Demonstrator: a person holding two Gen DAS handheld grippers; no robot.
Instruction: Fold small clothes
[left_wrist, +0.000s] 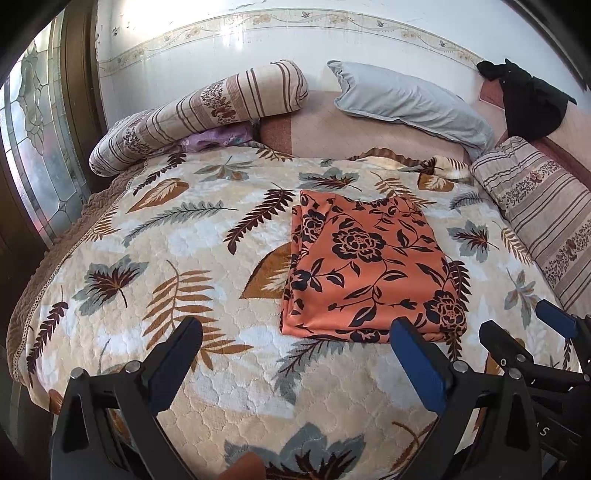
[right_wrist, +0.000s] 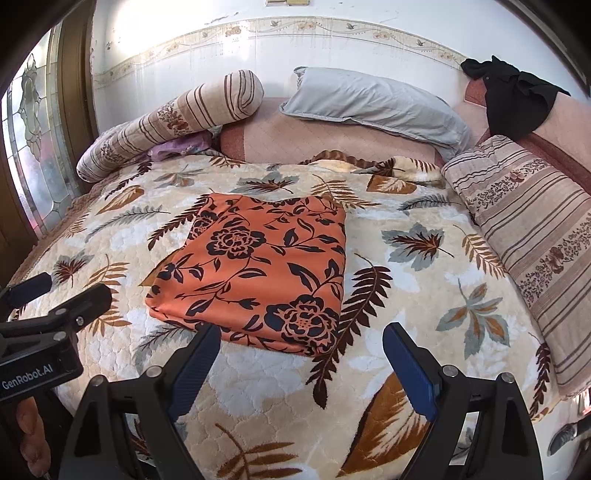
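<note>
Now, the orange flowered cloth (left_wrist: 369, 266) lies folded into a flat, tidy rectangle on the leaf-patterned bedspread (left_wrist: 166, 258), roughly in the middle of the bed and closer to its near edge than to the pillows. Both tools sit at that near edge, pointing in toward the cloth, and neither touches it. The left gripper (left_wrist: 295, 363) stands wide, nothing between its fingers, and the cloth lies ahead and off to its right, the near edge just beyond its right fingertip. The right gripper (right_wrist: 301, 360) is spread wide too, empty, and here the cloth lies ahead and slightly left, its near right corner almost straight in front of the gap. By my reading the right one has the straighter line to it, though both are close. The cloth's long side runs away from the grippers toward the head of the bed, tilted a little. The folding looks finished or nearly so; any further fold would start from that near edge. Containers? None showing, only a grey pillow (right_wrist: 373, 101), striped bolsters and a black garment (right_wrist: 513, 96) draped at the far right corner.
</note>
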